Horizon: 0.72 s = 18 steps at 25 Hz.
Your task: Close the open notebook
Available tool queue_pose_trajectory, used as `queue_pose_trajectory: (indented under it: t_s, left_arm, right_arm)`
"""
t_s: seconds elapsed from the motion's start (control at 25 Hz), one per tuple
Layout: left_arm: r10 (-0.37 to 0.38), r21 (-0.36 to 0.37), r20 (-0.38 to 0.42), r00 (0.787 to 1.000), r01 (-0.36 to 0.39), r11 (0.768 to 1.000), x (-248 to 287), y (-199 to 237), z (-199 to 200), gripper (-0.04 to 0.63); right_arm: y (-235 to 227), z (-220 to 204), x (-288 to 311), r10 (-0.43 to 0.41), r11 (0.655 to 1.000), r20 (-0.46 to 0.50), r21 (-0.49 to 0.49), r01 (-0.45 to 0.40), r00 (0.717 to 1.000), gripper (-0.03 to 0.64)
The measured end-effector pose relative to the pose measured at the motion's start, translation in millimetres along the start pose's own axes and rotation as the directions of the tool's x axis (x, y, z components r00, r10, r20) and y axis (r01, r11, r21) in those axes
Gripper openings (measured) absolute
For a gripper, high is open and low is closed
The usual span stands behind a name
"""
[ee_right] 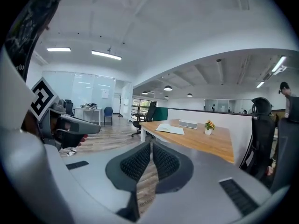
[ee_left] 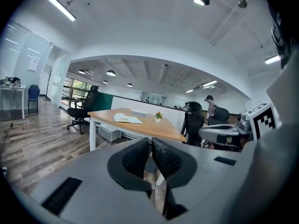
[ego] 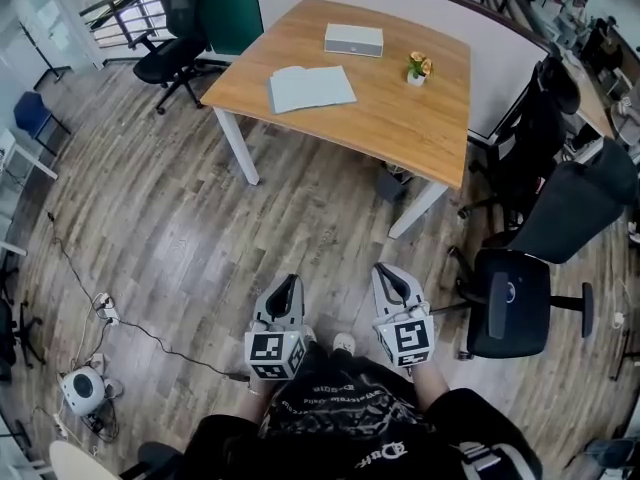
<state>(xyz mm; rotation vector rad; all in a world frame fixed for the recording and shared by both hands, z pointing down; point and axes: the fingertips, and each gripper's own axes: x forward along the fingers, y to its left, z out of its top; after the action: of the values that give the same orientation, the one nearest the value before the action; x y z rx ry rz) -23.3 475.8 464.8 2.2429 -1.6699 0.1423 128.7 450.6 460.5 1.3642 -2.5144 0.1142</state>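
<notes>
Open notebook [ee_right: 171, 129] on table [ee_right: 205, 141]; right gripper [ee_right: 151, 144] closed (empty)

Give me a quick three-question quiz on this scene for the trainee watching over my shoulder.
1. True or false: the notebook on the table already lies closed.
2. Which gripper has something between its fingers? A) left gripper B) right gripper C) neither
3. Besides the notebook, how many things stand on the table, and what are they?

Key:
1. False. It lies open.
2. C. Both are shut and empty, held well short of the table.
3. Two: a flat grey box and a small pot of flowers.
</notes>
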Motion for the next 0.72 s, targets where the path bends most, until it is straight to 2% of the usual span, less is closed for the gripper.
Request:
queue_pose_trajectory:
  t_s: [0.04,0.08,0.12,0.2,0.28,0.48,0.72]
  left_arm:
    - [-0.018,-0.003,0.005,1.000,0.018,1.000,0,0,2,0.028]
    - [-0.042,-0.007,0.011,0.999,0.042,0.999,0,0,4,0.071]
    - [-0.068,-0.012,0.015,0.998,0.068,0.998,0,-1,6,0.160]
    - [-0.113,-0.014,0.015,0.994,0.113,0.994,0,-1,8,0.289]
    - [-0.140,0.002,0.009,0.990,0.140,0.990,1,2,8,0.308]
    - [-0.178,0.031,0.006,0.984,0.177,0.984,6,18,13,0.324]
    - [-0.188,0.036,-0.009,0.982,0.188,0.982,9,43,11,0.324]
  right_arm:
    - [2,-1,2,0.010,1.000,0.000,0.011,-0.010,1.000,0.036]
    - [3,0,4,0.022,1.000,0.002,0.022,-0.022,1.000,0.098]
    - [4,1,6,0.032,0.999,0.006,0.032,-0.032,0.999,0.188]
    - [5,3,11,0.034,0.998,0.011,0.046,-0.034,0.999,0.293]
    - [6,2,15,0.023,0.998,0.006,0.060,-0.024,1.000,0.352]
    - [16,3,29,0.019,0.996,-0.007,0.082,-0.018,1.000,0.367]
    - [33,5,44,-0.012,0.998,-0.007,0.055,0.013,1.000,0.367]
